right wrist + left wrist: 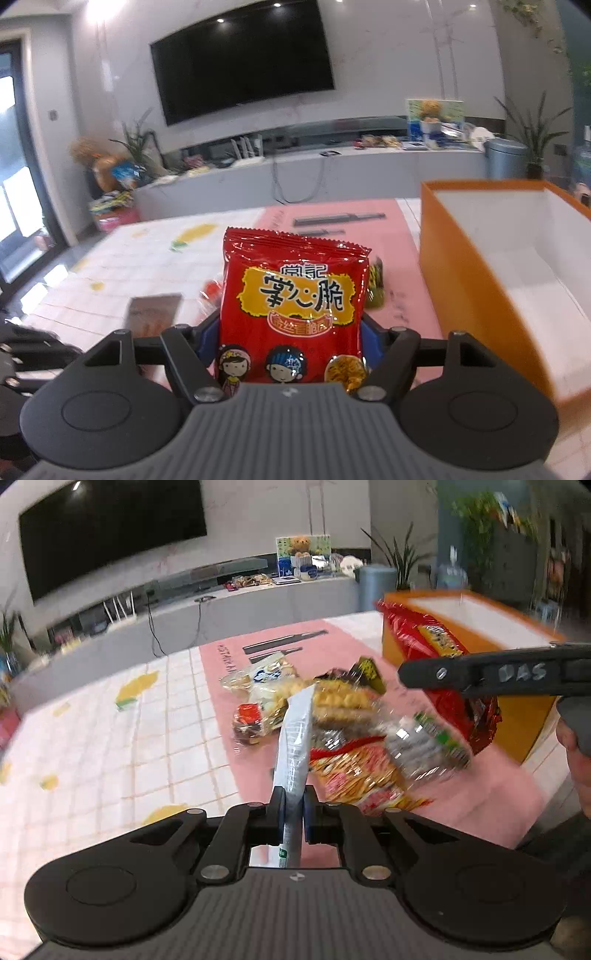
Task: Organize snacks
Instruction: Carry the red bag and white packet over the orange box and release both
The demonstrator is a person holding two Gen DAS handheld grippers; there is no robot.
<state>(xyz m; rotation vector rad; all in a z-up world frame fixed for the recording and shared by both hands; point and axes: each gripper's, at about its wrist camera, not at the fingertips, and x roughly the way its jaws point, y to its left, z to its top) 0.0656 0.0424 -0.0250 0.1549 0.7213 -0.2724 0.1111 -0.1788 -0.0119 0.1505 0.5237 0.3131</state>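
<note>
The tabletop (92, 734) wears a white grid-patterned cloth with yellow lemon prints. A pink mat (258, 775) printed with dark knives lies across it. On the mat sit a loose heap of snack packets (332, 716) and, just beside them, an open orange box (461, 280) with white inside

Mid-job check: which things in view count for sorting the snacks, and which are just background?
Job:
left gripper shut on white packet
right gripper shut on red snack bag
snack pile
orange box

Background:
TV
bin
potted plant
pink mat
</note>
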